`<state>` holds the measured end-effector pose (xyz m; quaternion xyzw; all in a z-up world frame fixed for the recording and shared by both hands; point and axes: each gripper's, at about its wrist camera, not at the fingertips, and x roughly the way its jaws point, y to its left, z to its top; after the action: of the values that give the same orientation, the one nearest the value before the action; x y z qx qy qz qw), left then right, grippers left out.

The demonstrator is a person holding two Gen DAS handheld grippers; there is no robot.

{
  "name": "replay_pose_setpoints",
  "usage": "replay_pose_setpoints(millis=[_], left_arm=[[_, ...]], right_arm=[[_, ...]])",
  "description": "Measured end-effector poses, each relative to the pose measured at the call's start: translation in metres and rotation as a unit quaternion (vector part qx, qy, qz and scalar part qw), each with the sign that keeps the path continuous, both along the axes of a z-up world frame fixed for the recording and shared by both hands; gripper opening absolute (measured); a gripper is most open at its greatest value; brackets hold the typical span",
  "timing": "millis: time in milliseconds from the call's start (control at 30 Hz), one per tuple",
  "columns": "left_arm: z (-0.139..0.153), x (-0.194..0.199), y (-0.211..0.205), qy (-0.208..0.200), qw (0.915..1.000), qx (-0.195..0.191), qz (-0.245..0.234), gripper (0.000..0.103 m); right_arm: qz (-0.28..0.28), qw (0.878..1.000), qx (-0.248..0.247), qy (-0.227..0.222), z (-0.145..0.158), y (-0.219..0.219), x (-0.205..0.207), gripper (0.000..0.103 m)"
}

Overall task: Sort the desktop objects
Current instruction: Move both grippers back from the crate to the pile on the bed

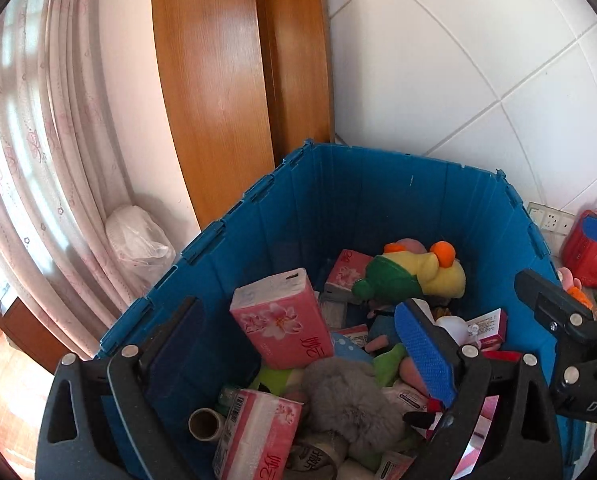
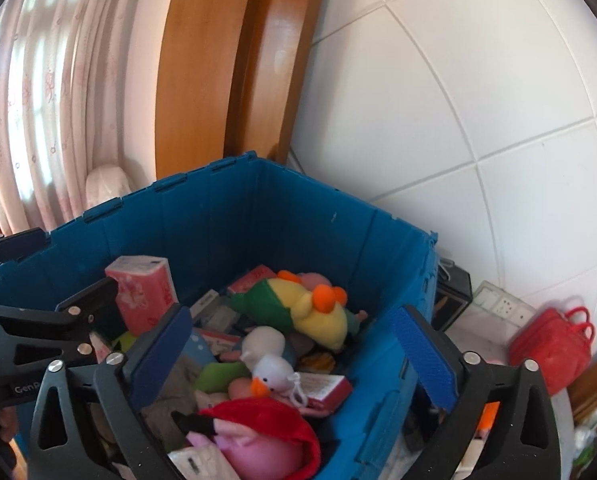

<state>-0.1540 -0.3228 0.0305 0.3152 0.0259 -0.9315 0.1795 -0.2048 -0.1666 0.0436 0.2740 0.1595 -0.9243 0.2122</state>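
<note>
Blue crate (image 1: 378, 200) of toys, both tools (image 1: 306, 344) (image 2: 294, 344) angled downward above it, wide open, empty.

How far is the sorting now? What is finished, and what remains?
Done: the blue crate already holds tissue packs and plush toys. In hand: nothing; the left gripper and right gripper are open above it. Left: the red bag beside the crate.

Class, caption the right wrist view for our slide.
Open right gripper above a blue crate of plush toys and tissue packs.
</note>
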Motion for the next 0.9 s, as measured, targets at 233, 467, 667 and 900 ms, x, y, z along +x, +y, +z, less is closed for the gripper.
replay_pose_setpoints(millis=[233, 467, 667, 900], left_arm=[[-0.001, 0.025, 0.016, 0.029, 0.9994, 0.017, -0.007, 0.097], [0.003, 0.071, 0.051, 0.108, 0.9930, 0.027, -0.040, 0.097], [0.008, 0.104, 0.097, 0.141, 0.9877, 0.010, -0.068, 0.097], [0.017, 0.124, 0.174, 0.160, 0.9814, -0.006, -0.105, 0.097]], right_arm=[[-0.008, 1.000, -0.013, -0.002, -0.010, 0.026, 0.028, 0.103], [-0.015, 0.998, -0.068, 0.006, -0.014, 0.079, 0.069, 0.103], [-0.051, 0.994, -0.093, 0.030, -0.023, 0.150, 0.105, 0.103], [-0.144, 0.984, -0.098, 0.030, -0.043, 0.265, 0.127, 0.103]])
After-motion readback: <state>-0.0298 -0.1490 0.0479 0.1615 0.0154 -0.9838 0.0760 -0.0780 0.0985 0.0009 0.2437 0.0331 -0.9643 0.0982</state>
